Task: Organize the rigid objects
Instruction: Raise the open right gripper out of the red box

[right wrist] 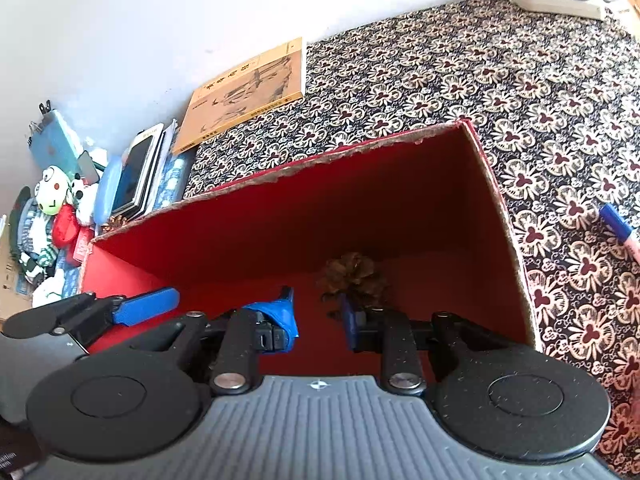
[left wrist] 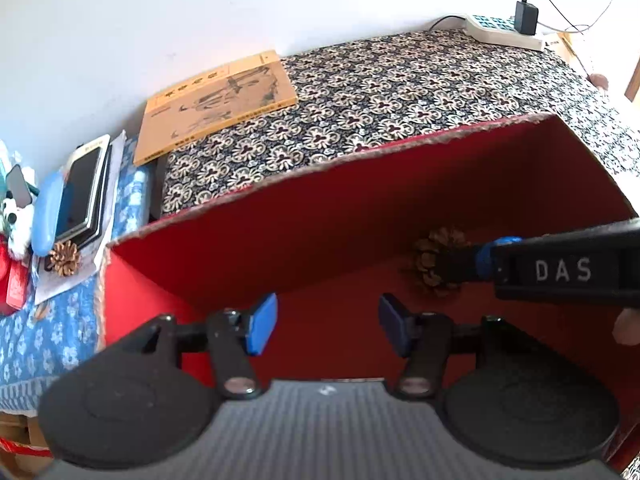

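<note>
A pine cone (right wrist: pixel 354 276) is seen low inside the red box (left wrist: pixel 320 216), just ahead of the right gripper (right wrist: pixel 318 314), whose nearly closed jaws hold nothing, while the left gripper (left wrist: pixel 326 322) is held beside it, parted and empty.

We cannot read the book (left wrist: pixel 216 106) cover's blurred print behind the red box (left wrist: pixel 360 208); our right gripper (left wrist: pixel 452 266) partly hides the pine cone (left wrist: pixel 430 256) inside it.
</note>
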